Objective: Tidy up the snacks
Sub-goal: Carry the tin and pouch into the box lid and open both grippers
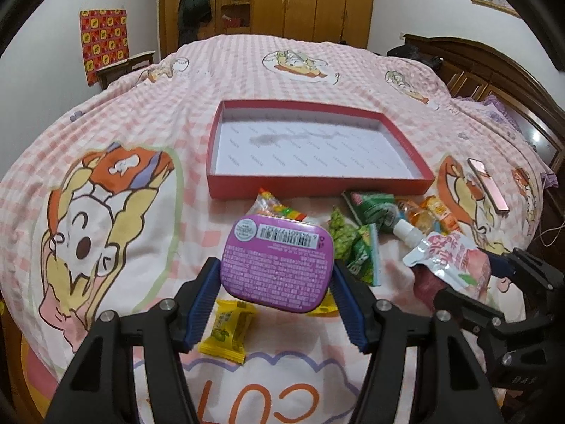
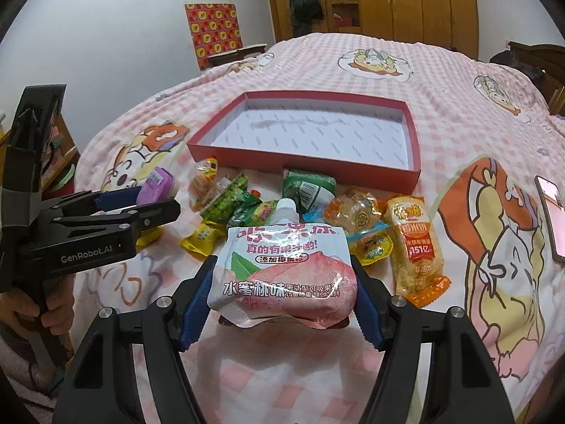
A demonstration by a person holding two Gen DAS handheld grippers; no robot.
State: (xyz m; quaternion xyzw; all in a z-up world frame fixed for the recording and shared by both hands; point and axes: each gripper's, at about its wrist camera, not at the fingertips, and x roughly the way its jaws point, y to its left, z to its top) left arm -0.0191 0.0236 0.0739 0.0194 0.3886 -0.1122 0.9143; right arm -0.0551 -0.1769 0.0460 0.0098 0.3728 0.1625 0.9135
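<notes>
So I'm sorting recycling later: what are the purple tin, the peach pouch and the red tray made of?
Purple tin: likely painted metal, smooth rounded corners. Peach pouch: glossy crinkled plastic film, white plastic cap. Red tray: apparently matte cardboard, thin folded walls.

One red tray [image 2: 416, 162], one purple tin [image 1: 277, 266], one peach jelly pouch [image 2: 282, 279], one phone [image 2: 551, 219], two grippers; loose wrapped snacks too jumbled to count.

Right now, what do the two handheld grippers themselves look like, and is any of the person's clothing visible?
Both grippers, left and right, have matte black angular frames with silver screw heads and ribbed blue pads. The left one's side reads "GenRobot.AI" in white. No cables show. A pale fuzzy sleeve appears below the left gripper's handle.
</notes>
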